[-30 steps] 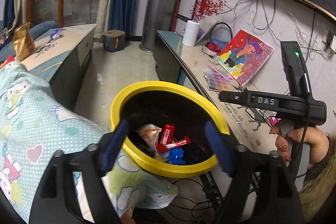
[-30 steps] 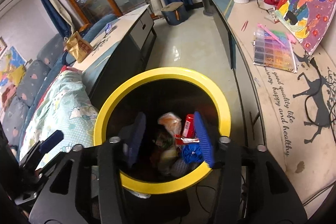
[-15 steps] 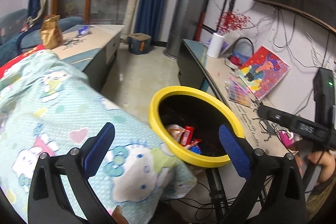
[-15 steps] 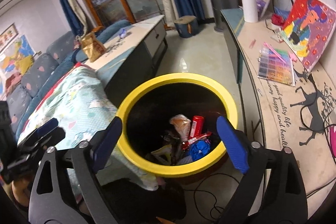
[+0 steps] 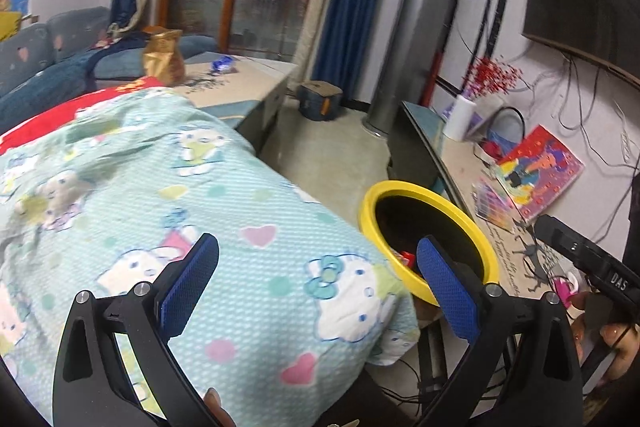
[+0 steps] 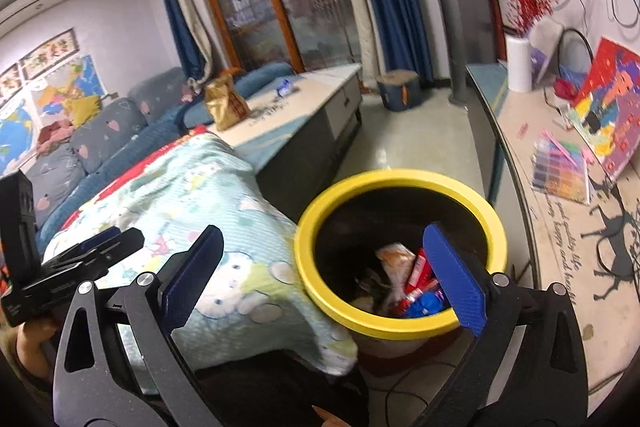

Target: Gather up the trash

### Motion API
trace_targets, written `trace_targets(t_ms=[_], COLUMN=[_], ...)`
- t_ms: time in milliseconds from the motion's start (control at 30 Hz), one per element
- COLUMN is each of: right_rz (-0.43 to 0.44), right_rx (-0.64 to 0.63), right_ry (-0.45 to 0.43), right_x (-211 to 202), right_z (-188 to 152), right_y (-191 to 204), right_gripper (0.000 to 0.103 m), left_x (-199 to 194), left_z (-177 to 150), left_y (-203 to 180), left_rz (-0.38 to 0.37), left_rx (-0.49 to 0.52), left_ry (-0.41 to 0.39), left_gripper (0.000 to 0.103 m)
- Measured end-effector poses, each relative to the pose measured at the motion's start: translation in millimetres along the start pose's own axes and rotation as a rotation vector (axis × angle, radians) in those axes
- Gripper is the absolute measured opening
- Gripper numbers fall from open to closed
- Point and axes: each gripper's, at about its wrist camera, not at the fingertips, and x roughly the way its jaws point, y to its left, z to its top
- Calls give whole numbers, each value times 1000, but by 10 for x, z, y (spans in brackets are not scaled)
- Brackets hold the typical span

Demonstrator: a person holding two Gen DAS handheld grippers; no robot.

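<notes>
A black bin with a yellow rim (image 5: 400, 187) (image 6: 400, 175) stands on the floor between the bed and the wall console. Several wrappers (image 6: 416, 279), red, blue and pale, lie in its bottom. My left gripper (image 5: 316, 247) hangs open over the cartoon-print blanket (image 5: 200, 187), with the bin to its right and nothing between its fingers. My right gripper (image 6: 324, 231) hovers above the bin's left rim; its jaws are opening and are empty. A gold bag (image 6: 226, 103) and a small blue wrapper (image 6: 285, 87) sit on the low table further back.
The low table (image 6: 312, 107) stands beyond the bed, with a sofa (image 6: 100, 131) behind it. On the right the console (image 6: 560, 227) carries a painting, a bead tray and a white vase. Cables lie on the floor under the bin. A small stool (image 5: 320, 101) stands near the curtains.
Both grippers drew back and up from over the bin and swung left toward the blanket. Both pairs of jaws spread wider, the right from narrow to wide.
</notes>
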Motion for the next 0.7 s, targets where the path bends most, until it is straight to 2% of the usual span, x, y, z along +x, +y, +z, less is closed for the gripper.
trace_targets(t_ms=[267, 400, 700], right_rz=[16, -22, -117], right_rx=[-90, -141, -160], right_ry=[-130, -215, -314], right_x=[-158, -239, -313], right_z=[-93, -206, -338], right_y=[352, 529, 628], right_gripper=[92, 92, 92], left_x=[-424, -604, -840], left_z=[-99, -171, -276], left_y=[169, 174, 174], left_rz=[79, 98, 104], left_rx=[20, 47, 68], left_ry=[-122, -169, -245], left_gripper=[97, 97, 97])
